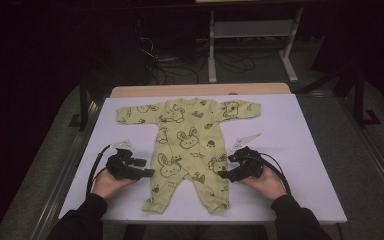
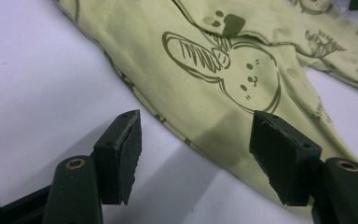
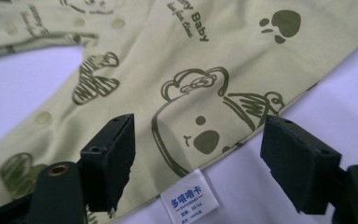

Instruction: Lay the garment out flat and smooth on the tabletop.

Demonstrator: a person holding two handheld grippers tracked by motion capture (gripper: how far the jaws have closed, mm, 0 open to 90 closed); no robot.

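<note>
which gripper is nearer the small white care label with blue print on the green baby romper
Right. The right gripper has its open jaws either side of the small white care label at the green baby romper's edge; the left gripper sits at the romper's opposite side.

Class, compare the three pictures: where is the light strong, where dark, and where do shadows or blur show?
High view: white table lit, surroundings nearly black. Left gripper view: left tongs cast a soft shadow on the romper. Right gripper view: evenly lit, the label legible, near jaws slightly soft.
</note>
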